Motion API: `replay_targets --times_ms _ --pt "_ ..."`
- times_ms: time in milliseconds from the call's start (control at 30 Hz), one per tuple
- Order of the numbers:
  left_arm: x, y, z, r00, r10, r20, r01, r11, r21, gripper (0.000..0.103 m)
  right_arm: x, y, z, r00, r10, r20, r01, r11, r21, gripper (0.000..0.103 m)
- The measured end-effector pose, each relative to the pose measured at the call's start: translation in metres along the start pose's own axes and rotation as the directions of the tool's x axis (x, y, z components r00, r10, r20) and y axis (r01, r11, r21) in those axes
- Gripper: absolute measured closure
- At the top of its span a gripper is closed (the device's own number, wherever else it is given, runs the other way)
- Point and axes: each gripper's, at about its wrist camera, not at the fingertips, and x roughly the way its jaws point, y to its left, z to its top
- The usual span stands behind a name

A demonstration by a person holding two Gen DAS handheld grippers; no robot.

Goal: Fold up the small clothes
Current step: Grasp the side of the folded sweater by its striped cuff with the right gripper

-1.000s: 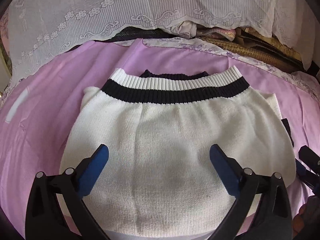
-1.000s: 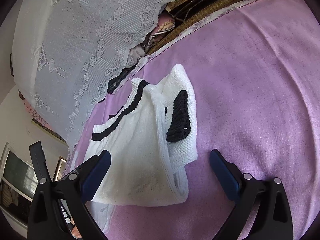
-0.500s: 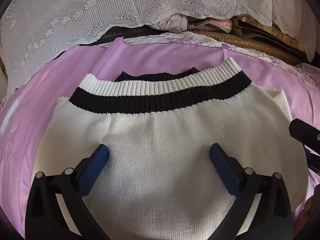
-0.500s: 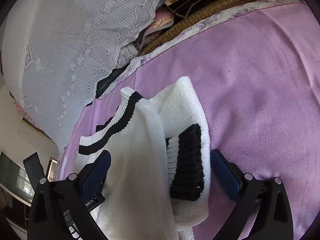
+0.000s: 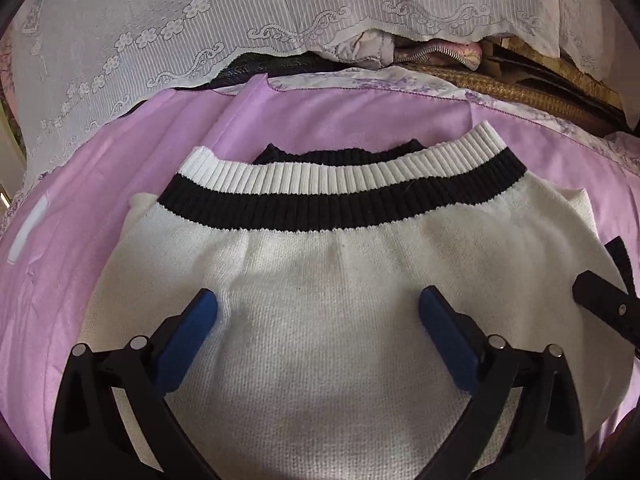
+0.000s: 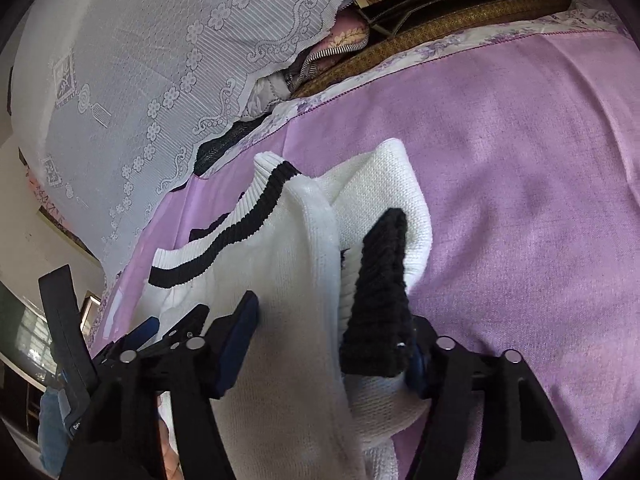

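Note:
A small white knit sweater (image 5: 340, 248) with a black-and-white ribbed hem (image 5: 340, 196) lies on the purple sheet (image 5: 72, 280). My left gripper (image 5: 318, 298) is open, its blue pads spread wide over the sweater's body. In the right wrist view the sweater (image 6: 288, 240) shows its right edge with the sleeve folded in and the black cuff (image 6: 384, 280) bunched up. My right gripper (image 6: 332, 320) is closing on that edge, with the white knit and the cuff pinched between its pads. Its black finger shows at the right edge of the left view (image 5: 600, 304).
A white lace cover (image 5: 200, 20) drapes over piled bedding at the back. Below it lie a woven mat (image 5: 520, 92) and a floral sheet border. Purple sheet (image 6: 520, 200) stretches to the right of the sweater. A white strip (image 5: 28, 232) lies at the far left.
Both grippers have moved in over the sweater. The right gripper's jaws have gone from wide open to closed on the sweater's edge and cuff, which now stands bunched up.

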Motion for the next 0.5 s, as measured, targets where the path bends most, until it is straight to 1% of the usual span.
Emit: replay_targets --times_ms 33,67,133,233,300,400,433,500 --pt "0.001 0.003 0.000 1.000 -0.010 -0.008 0.010 1.000 -0.014 0.004 -0.002 -0.005 0.000 1.000 0.025 0.002 -0.025 0.999 0.027 0.066" --pt "0.002 0.006 0.001 1.000 -0.024 -0.014 0.023 0.999 -0.027 0.004 -0.005 -0.008 0.000 0.999 0.046 0.013 -0.047 0.998 0.049 0.070" --pt "0.001 0.006 0.000 1.000 -0.024 -0.010 0.024 0.999 -0.028 0.004 -0.012 -0.004 -0.001 0.997 0.069 0.039 -0.071 0.996 0.056 0.072" --pt "-0.008 0.002 0.001 0.999 -0.021 0.026 0.021 1.000 -0.005 0.005 -0.025 0.020 -0.002 0.993 0.086 0.075 -0.085 0.996 -0.008 0.074" --pt "-0.017 -0.004 0.002 0.997 -0.053 0.051 0.052 0.998 0.021 0.005 -0.031 0.037 -0.003 0.992 0.086 0.095 -0.081 0.995 -0.052 0.075" --pt "-0.028 -0.013 0.005 0.994 -0.079 0.077 0.075 0.996 0.049 0.005 -0.038 0.056 -0.007 0.991 0.078 0.112 -0.066 0.992 -0.105 0.075" --pt "-0.027 -0.016 0.006 0.994 -0.092 0.067 0.088 0.995 0.053 0.005 -0.040 0.061 -0.009 0.991 0.072 0.116 -0.058 0.991 -0.118 0.075" --pt "-0.019 -0.018 0.007 0.993 -0.114 0.024 0.113 0.993 0.042 0.005 -0.041 0.069 -0.012 0.991 0.058 0.122 -0.041 0.989 -0.140 0.075"
